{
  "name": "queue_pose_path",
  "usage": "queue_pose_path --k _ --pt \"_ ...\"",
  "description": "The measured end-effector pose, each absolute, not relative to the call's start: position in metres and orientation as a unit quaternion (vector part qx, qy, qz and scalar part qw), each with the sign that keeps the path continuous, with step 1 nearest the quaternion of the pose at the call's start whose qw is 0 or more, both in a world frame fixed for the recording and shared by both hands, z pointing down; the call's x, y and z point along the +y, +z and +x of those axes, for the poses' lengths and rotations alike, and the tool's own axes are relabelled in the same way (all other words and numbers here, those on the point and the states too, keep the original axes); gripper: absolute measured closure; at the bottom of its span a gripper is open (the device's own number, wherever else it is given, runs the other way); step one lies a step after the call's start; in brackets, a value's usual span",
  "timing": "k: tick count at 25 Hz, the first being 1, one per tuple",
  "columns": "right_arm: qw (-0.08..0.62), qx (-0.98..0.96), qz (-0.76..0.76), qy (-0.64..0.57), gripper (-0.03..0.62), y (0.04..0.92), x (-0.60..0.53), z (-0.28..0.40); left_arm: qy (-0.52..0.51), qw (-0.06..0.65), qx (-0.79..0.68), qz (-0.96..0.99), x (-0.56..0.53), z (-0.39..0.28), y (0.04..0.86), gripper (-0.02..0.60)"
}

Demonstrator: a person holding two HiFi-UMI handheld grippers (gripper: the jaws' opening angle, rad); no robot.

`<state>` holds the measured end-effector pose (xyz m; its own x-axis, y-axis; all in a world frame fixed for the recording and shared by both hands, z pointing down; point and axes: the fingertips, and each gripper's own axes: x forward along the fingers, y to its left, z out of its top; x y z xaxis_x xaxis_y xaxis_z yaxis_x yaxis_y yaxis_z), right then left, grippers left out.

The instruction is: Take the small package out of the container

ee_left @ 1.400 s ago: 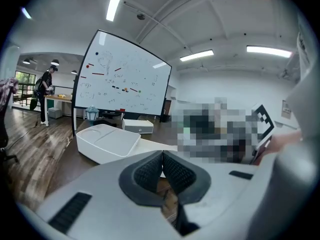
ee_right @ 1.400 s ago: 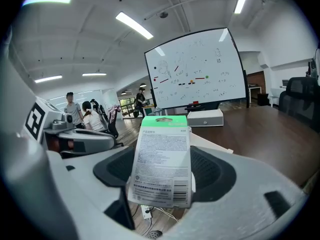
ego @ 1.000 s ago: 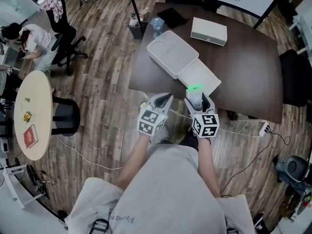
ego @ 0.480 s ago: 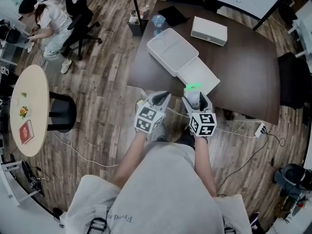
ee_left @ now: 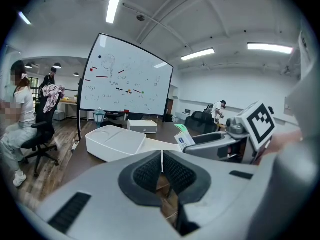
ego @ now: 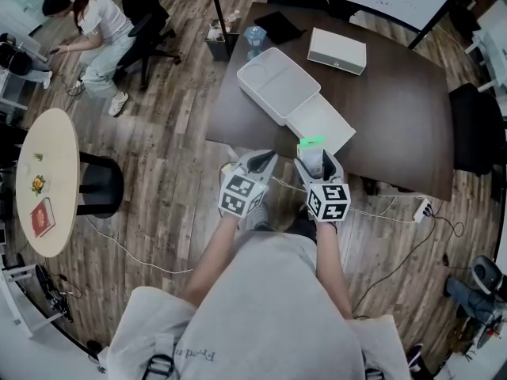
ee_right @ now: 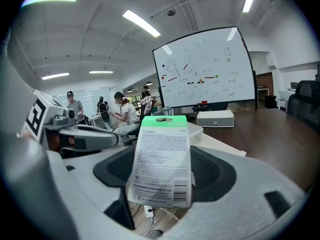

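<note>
My right gripper is shut on the small package, a white card with a green top edge, held upright at the near edge of the dark table. The same package shows to the right in the left gripper view. My left gripper hangs beside it over the floor, shut with nothing between its pads. The white container lies open on the table beyond both grippers, with its flat lid folded toward me.
A white box, a dark pad and a bottle sit at the table's far side. A person sits at the top left. A round table stands left. Cables and a power strip lie on the floor.
Both grippers have stayed put, drifting only slightly left in view. The seated person at the top left has rolled rightward.
</note>
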<state>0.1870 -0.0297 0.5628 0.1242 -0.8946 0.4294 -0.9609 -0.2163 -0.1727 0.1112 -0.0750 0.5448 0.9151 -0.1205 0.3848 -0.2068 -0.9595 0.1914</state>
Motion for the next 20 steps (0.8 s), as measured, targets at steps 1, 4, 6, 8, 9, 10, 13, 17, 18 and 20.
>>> queue_pose_path --k 1,4,6,8,9,10,13,17,18,20 --pt "0.073 -0.622 0.746 0.226 0.244 0.563 -0.030 0.187 0.189 0.115 -0.082 0.972 -0.074 0.112 0.545 0.575" --pt "0.073 -0.623 0.746 0.225 0.244 0.562 -0.030 0.187 0.191 0.115 -0.076 0.972 -0.072 0.114 0.546 0.575" --pt "0.072 -0.621 0.747 0.226 0.244 0.562 -0.029 0.187 0.192 0.116 -0.072 0.972 -0.071 0.114 0.546 0.575" --pt "0.071 -0.618 0.749 0.227 0.244 0.562 -0.029 0.188 0.192 0.118 -0.071 0.972 -0.072 0.114 0.547 0.575" --pt "0.071 -0.617 0.750 0.227 0.244 0.563 -0.029 0.188 0.192 0.120 -0.071 0.971 -0.073 0.113 0.548 0.575" --pt "0.071 -0.617 0.750 0.228 0.244 0.563 -0.029 0.187 0.192 0.123 -0.071 0.971 -0.074 0.112 0.549 0.575" --pt "0.072 -0.617 0.749 0.231 0.244 0.566 -0.029 0.187 0.191 0.128 -0.074 0.970 -0.075 0.111 0.550 0.575" --pt "0.070 -0.611 0.753 0.234 0.244 0.568 -0.023 0.194 0.196 0.130 -0.070 0.969 -0.070 0.114 0.554 0.574" --pt "0.069 -0.610 0.754 0.234 0.244 0.568 -0.022 0.195 0.197 0.131 -0.069 0.969 -0.069 0.114 0.555 0.575" --pt "0.069 -0.610 0.754 0.236 0.244 0.568 -0.022 0.195 0.198 0.131 -0.066 0.969 -0.068 0.113 0.556 0.574"
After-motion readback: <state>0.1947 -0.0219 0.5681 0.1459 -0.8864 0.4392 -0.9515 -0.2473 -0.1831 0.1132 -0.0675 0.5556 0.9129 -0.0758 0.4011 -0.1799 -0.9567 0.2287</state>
